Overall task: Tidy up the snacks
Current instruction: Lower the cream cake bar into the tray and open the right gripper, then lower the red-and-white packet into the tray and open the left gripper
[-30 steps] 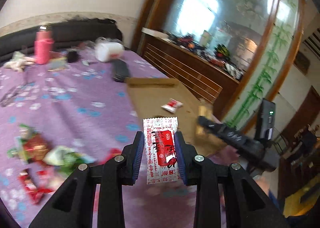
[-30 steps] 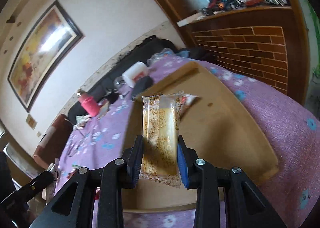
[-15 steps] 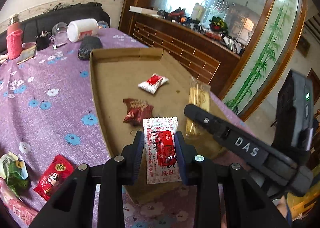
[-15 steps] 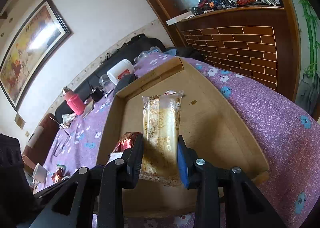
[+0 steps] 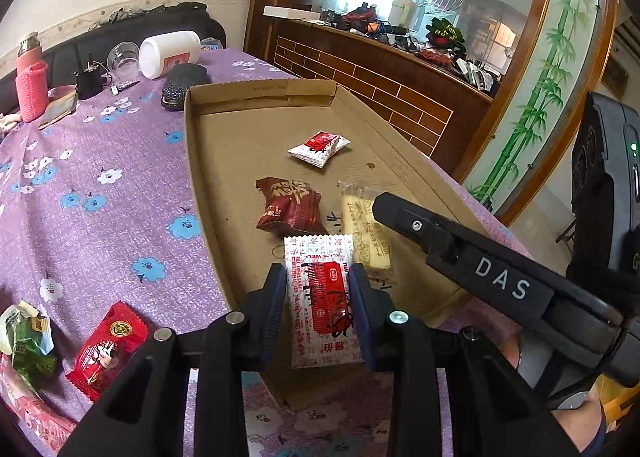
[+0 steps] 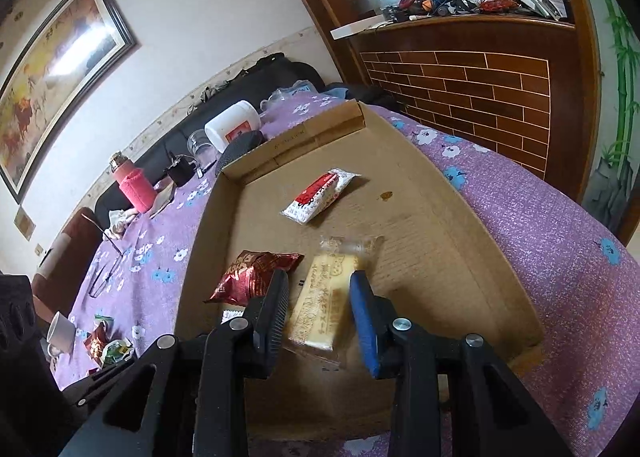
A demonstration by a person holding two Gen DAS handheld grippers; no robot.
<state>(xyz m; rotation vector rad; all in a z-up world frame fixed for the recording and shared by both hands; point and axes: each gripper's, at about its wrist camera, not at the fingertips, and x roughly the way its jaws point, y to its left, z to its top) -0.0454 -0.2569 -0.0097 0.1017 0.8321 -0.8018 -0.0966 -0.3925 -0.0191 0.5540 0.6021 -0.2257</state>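
My left gripper [image 5: 318,299] is shut on a white-and-red sachet [image 5: 322,297], held over the near end of the shallow cardboard tray [image 5: 208,193]. My right gripper [image 6: 320,309] is open; the yellow cake bar [image 6: 326,297] lies flat on the tray floor between its jaws, and shows in the left wrist view [image 5: 364,229] too. In the tray also lie a dark red snack bag [image 5: 290,207] [image 6: 252,273] and a white-red packet [image 5: 320,147] [image 6: 318,195]. The right gripper's body [image 5: 500,281] crosses the left wrist view.
On the purple flowered cloth [image 5: 100,185] left of the tray lie a red packet [image 5: 108,345] and a green packet [image 5: 28,341]. At the far end stand a white jar [image 5: 170,53], a black case [image 5: 184,83] and a pink bottle [image 5: 32,89]. A brick-patterned counter [image 6: 480,89] is at right.
My right gripper has opened and let the yellow cake bar down onto the tray floor. My left gripper came forward over the tray's near end, still holding the sachet.
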